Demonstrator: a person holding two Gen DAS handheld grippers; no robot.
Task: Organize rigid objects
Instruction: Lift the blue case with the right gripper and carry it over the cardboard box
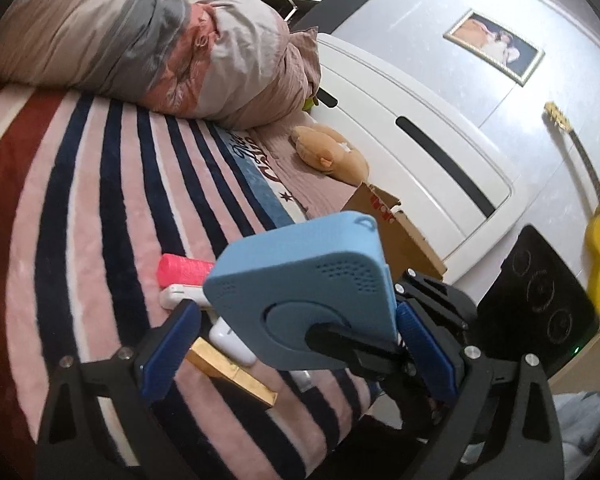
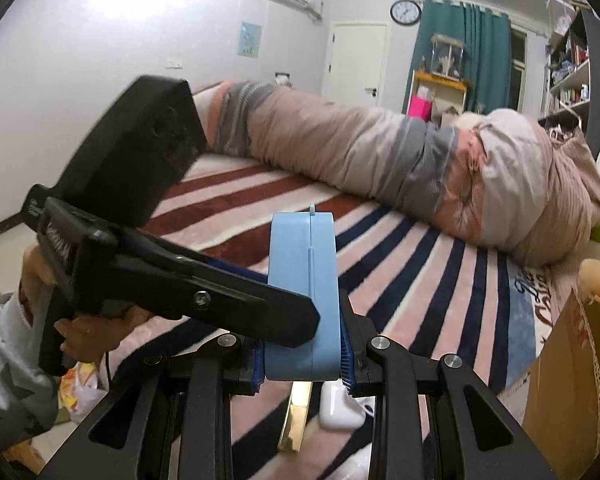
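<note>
Striped blanket [image 1: 100,208] on bed, cardboard box [image 1: 396,236] near headboard. Right gripper [image 2: 306,364] clamped on blue device [image 2: 302,296]; left gripper [image 1: 300,344] spread wide around it.

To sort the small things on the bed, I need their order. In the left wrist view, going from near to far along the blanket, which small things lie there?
Gold box → white earbud case → flat white device → pink roll.
</note>
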